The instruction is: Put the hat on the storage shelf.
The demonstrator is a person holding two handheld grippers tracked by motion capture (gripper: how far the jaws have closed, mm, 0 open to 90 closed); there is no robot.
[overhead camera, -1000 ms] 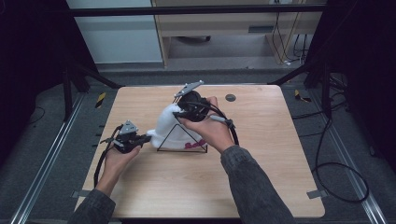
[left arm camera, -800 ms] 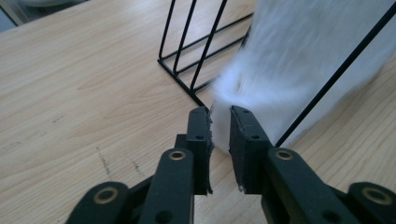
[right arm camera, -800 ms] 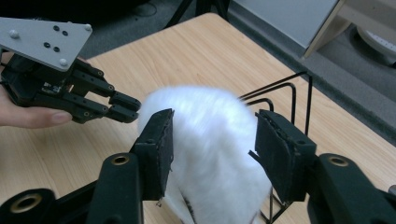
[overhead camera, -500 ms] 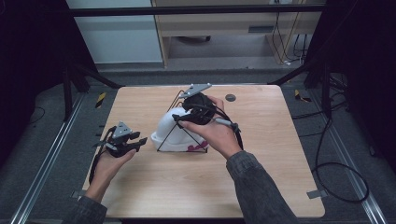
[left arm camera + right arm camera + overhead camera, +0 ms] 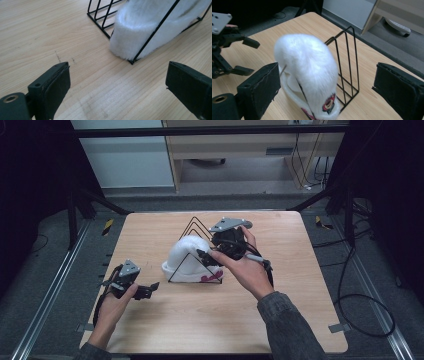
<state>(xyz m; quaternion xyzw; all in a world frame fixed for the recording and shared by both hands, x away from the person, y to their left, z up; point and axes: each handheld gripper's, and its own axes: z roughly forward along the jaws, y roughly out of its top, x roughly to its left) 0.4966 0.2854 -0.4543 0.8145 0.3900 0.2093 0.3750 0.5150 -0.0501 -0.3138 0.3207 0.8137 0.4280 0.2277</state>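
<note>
- Currently, the white fleece hat (image 5: 187,254) sits draped over the black wire rack (image 5: 195,251) at the middle of the high view, on the wooden table (image 5: 300,320). Its brim end faces lower left, and its crown leans toward the upper right.
- The rack's triangular wire frames run front to back. The hat's long axis follows the same line, from brim at lower left to crown at centre.
- The right gripper (image 5: 211,256) is just beside the hat's right flank, at centre right of the high view. Its jaws have just been opening and now stand wide, with the hat between them in its own view but no pad pressing on the fleece.
- The left gripper (image 5: 148,289) lies at lower left, apart from the rack. Its jaws have also just been opening, and they are wide with only bare table between them.
- Judgement: the right hand is the nearer one; any regrasp would fall to it, closing across the hat's short axis.
- The right gripper view shows a red and black emblem (image 5: 329,105) on the brim; the left gripper view shows the rack's corner foot (image 5: 131,61) resting on the table.
</note>
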